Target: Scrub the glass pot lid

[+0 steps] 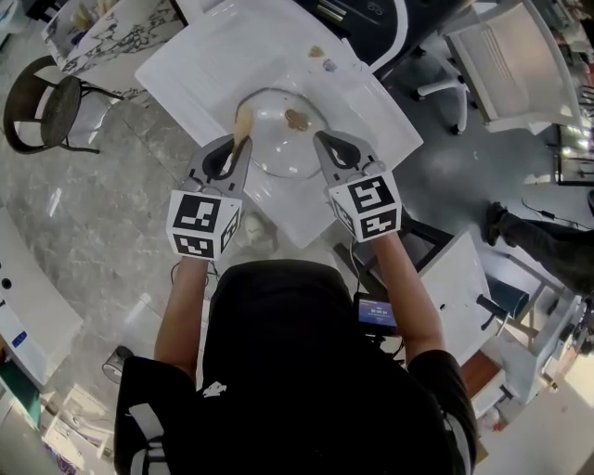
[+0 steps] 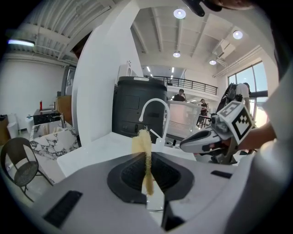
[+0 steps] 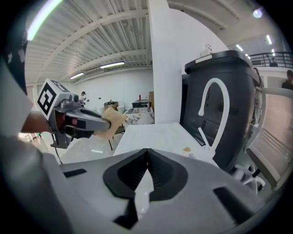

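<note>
Lid flat on counter. Left gripper at lid's 9 o'clock, clamped on sponge. Right gripper at 3 o'clock, jaws closed, empty.

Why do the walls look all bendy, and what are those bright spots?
Left gripper view: the wide lens curves the white pillar and darkens the corners, and the ceiling lights glare. Right gripper view: the same bending, and a light strip glows bright. Head view: straighter and sharper, with a soft shine on the lid.
</note>
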